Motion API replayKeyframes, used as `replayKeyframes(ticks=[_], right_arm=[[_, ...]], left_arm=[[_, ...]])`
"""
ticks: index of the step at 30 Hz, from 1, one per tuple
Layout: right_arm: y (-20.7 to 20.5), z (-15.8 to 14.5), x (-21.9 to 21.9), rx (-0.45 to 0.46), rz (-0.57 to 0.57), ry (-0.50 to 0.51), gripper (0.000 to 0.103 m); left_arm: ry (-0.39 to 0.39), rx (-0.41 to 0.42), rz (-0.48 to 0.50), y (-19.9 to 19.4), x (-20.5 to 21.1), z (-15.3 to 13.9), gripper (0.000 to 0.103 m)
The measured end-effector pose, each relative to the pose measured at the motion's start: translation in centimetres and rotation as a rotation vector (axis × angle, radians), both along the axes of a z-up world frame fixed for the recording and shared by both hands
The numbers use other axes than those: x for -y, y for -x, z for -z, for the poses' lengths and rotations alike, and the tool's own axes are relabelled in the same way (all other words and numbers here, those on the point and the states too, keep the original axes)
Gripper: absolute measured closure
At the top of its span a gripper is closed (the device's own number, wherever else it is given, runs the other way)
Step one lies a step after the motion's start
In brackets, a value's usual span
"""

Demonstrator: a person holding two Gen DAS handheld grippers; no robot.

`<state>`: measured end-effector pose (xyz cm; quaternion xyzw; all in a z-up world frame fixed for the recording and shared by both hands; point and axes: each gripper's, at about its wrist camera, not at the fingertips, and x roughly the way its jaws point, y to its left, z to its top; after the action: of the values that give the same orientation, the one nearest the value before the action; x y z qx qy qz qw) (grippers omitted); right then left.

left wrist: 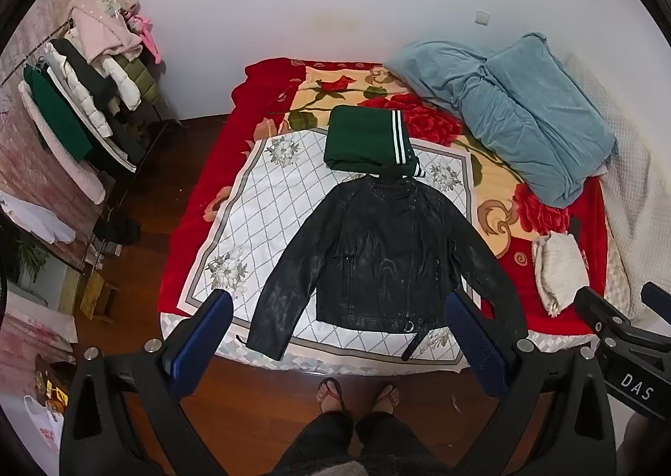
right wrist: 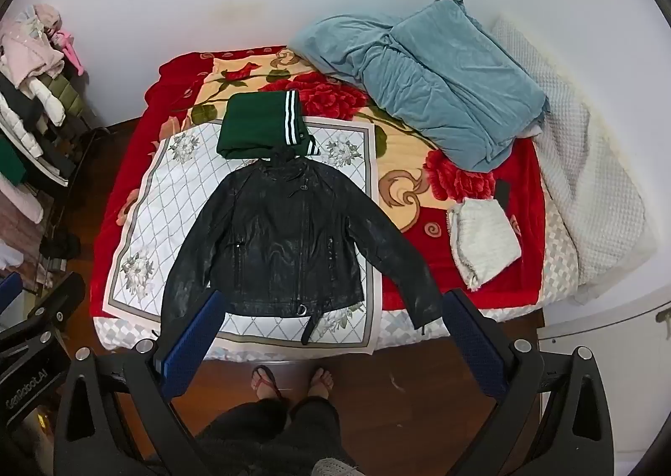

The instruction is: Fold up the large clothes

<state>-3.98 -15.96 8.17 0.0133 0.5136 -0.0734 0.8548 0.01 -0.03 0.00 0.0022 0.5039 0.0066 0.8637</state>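
A black leather jacket (left wrist: 377,253) lies flat, front up, sleeves spread, on a white patterned sheet (left wrist: 268,199) at the foot of the bed; it also shows in the right wrist view (right wrist: 285,245). A folded green garment with white stripes (left wrist: 365,138) lies just beyond its collar, also in the right wrist view (right wrist: 260,123). My left gripper (left wrist: 339,304) is open and empty, held high above the bed's near edge. My right gripper (right wrist: 335,304) is open and empty at the same height, beside the left one.
A blue quilt (left wrist: 516,115) is heaped at the bed's far right. A folded white knit (left wrist: 560,270) lies on the red floral blanket (left wrist: 197,191). A clothes rack (left wrist: 84,111) stands at the left. The person's feet (left wrist: 356,392) stand on the wooden floor.
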Motion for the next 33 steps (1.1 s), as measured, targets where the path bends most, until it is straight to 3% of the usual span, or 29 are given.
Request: replayKeyframes(ticks=[33], right_arm=[[0.55, -0.36, 0.24, -0.002, -0.002, -0.006, 0.000]], left_arm=[[-0.004, 0.014, 0.002, 0.11, 0.02, -0.04, 0.000]])
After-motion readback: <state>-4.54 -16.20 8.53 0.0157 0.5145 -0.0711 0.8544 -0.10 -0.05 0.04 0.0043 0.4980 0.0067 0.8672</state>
